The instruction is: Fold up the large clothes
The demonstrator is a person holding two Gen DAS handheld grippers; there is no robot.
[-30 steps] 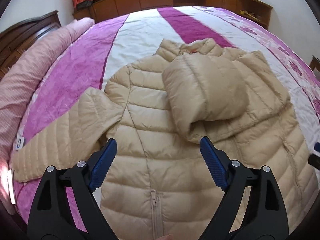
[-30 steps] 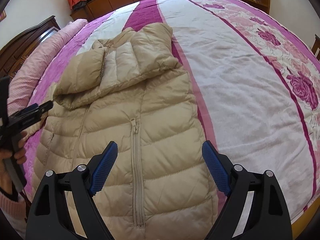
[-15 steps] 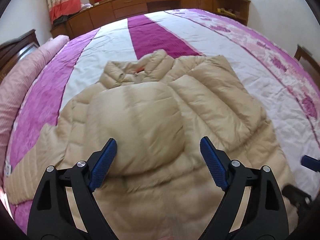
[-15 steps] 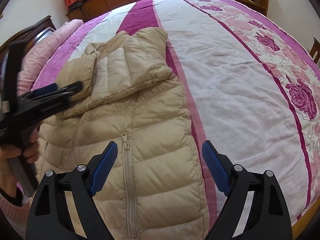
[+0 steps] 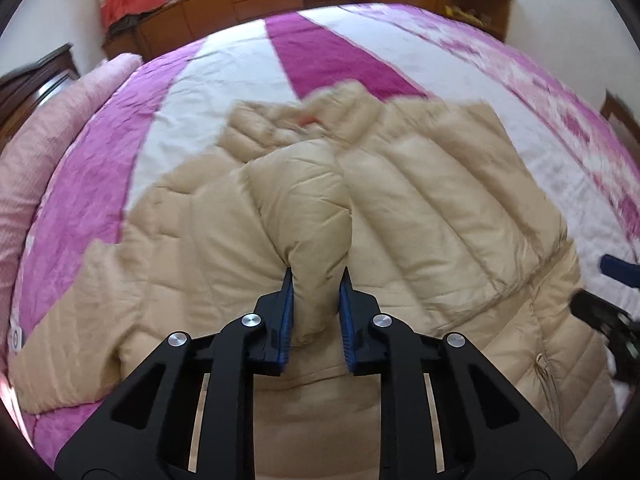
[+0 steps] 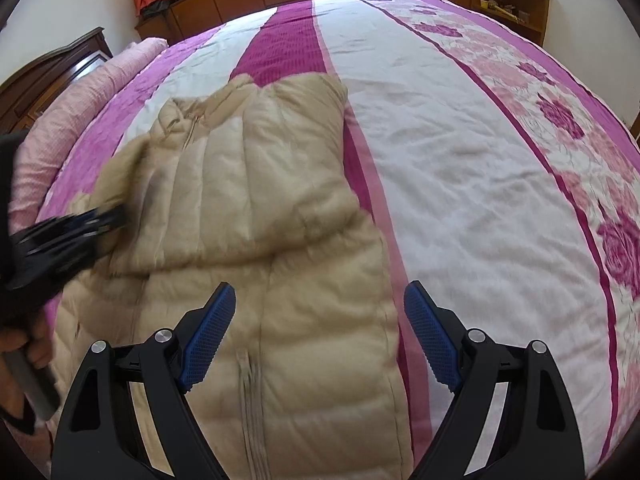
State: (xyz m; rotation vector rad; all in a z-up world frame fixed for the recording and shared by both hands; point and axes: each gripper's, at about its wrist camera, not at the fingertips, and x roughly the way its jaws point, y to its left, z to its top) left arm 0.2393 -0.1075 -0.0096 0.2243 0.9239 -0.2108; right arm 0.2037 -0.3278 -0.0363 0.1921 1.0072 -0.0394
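Jacket (image 5: 420,208) flat on bedspread (image 6: 460,152); left gripper (image 5: 316,304) closing on its folded sleeve (image 5: 304,208), right gripper (image 6: 318,336) spread above hem

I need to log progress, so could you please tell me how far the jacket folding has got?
Done: one sleeve lies folded across the beige quilted puffer jacket. In hand: the left gripper is closing on that sleeve's end. Left: the other sleeve and the body; the right gripper is open.

The jacket's collar (image 5: 316,120) is smeared by motion blur in the left wrist view, and its hem runs off the bottom edge. In the right wrist view the left tongs (image 6: 108,218) are blurred, the hand (image 6: 24,344) holding them is cut off at the frame's left side.
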